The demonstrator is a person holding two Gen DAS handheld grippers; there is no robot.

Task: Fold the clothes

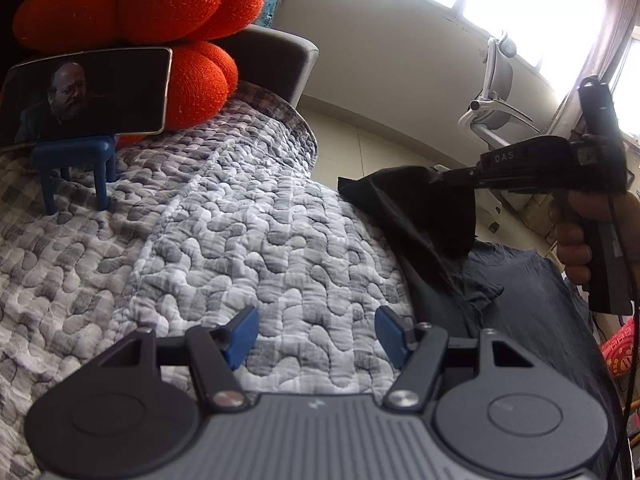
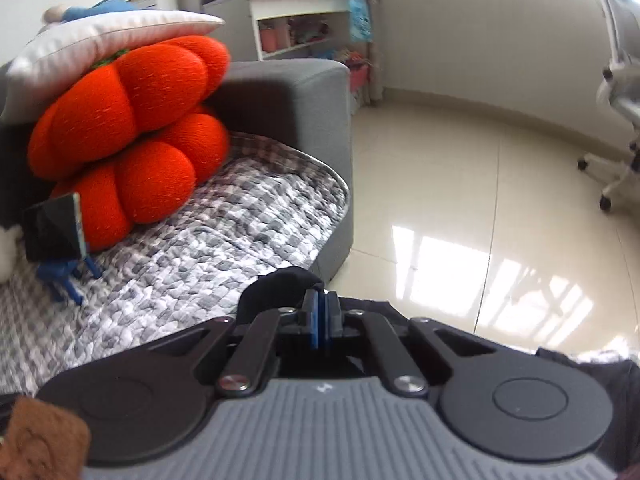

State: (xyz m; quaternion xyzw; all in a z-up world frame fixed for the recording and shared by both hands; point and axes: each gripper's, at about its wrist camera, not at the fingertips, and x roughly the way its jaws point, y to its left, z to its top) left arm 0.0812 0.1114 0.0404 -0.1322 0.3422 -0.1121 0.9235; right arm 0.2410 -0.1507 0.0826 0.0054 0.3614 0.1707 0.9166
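Left gripper [image 1: 316,334] sits nearest, jaws apart, nothing between them, parked over the quilted sofa cover [image 1: 224,216], probably waiting for its own corner. Right gripper [image 2: 321,317] is clamped on a corner of the dark garment [image 1: 436,224], lifting it off the cover's right edge, likely to carry a fold across. One garment in view. Farther back: one phone [image 1: 86,94] on a blue stand [image 1: 76,164], two orange cushions [image 2: 132,132].

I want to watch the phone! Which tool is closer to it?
Left. The left tool hangs open over the quilt, with the phone up ahead on its blue stand. The right tool is farther off, pinching the black cloth.
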